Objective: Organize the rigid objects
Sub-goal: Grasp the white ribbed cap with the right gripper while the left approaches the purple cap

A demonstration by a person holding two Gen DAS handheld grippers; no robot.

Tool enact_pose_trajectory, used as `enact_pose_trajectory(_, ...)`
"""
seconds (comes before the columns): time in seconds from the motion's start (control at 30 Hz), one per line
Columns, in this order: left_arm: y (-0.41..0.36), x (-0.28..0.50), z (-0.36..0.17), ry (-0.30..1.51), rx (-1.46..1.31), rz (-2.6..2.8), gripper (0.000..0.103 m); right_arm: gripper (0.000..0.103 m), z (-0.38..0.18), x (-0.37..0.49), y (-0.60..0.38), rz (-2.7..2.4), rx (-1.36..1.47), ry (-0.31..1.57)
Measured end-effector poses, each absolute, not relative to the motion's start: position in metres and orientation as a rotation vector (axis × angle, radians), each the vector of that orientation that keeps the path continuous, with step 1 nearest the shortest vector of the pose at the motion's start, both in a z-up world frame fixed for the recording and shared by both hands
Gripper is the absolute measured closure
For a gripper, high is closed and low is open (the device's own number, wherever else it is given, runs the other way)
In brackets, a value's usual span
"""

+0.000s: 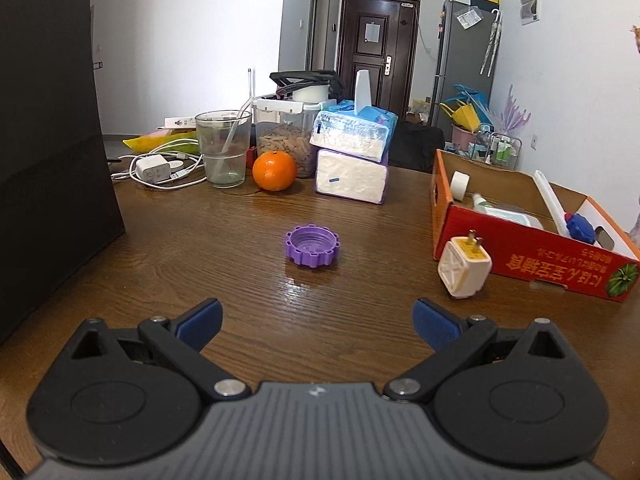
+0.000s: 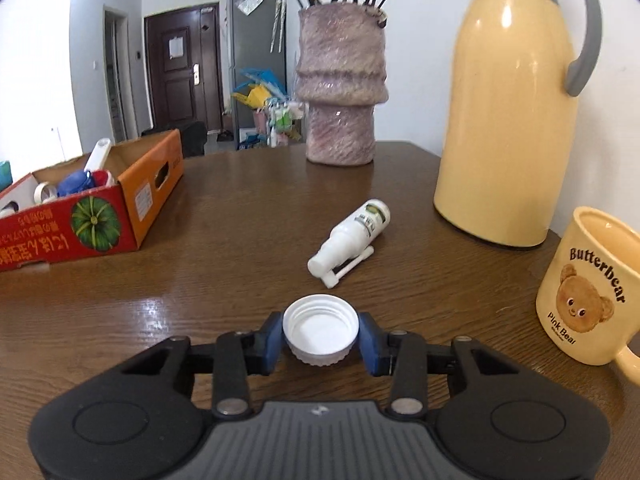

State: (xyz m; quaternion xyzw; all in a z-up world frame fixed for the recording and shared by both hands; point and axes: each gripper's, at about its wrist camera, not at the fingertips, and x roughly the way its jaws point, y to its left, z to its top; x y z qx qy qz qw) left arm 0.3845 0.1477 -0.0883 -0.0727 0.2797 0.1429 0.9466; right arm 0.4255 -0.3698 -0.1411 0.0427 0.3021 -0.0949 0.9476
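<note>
The right gripper [image 2: 321, 330] is squeezing a white cap [image 2: 321, 328] between its blue pads at the lower centre of its view, open side up, just over the wooden table [image 2: 224, 216]. A white spray bottle [image 2: 352, 238] is lying beyond it. The left gripper [image 1: 316, 322] is gaping wide, holding nothing, with a purple cap [image 1: 313, 246] sitting mid-frame ahead and a white plug [image 1: 464, 268] leaning against the red box [image 1: 532, 256] at the right.

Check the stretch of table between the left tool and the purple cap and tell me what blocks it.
Nothing visible does. The left tool is open, and only bare table lies between it and the purple cap. The white plug lies off to the right beside the box, clear of that line.
</note>
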Motion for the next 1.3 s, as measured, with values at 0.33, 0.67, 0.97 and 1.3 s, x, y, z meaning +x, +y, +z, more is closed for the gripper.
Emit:
enact_pose_trajectory(0.33, 0.169, 0.428, -0.104, 0.613, -0.184, 0.306, 0.0, 0.064, -0.132, 0.411, -0.354, -0.227, 0.085, 0.519)
enact_pose_trajectory(0.67, 0.198, 0.471, -0.12, 0.666, -0.235, 0.345, 0.0, 0.064, -0.127, 0.405, -0.342, -0.269, 0.109, 0.463)
enact_pose_trajectory(0.97, 0.208, 0.506, -0.127, 0.682, -0.238, 0.328, 0.0, 0.064, -0.126, 0.399, -0.333, -0.323, 0.13, 0.433)
enact_pose_trajectory(1.3, 0.207, 0.531, -0.134, 0.7, -0.223, 0.311, 0.001, 0.064, -0.127, 0.399, -0.329, -0.355, 0.122, 0.429)
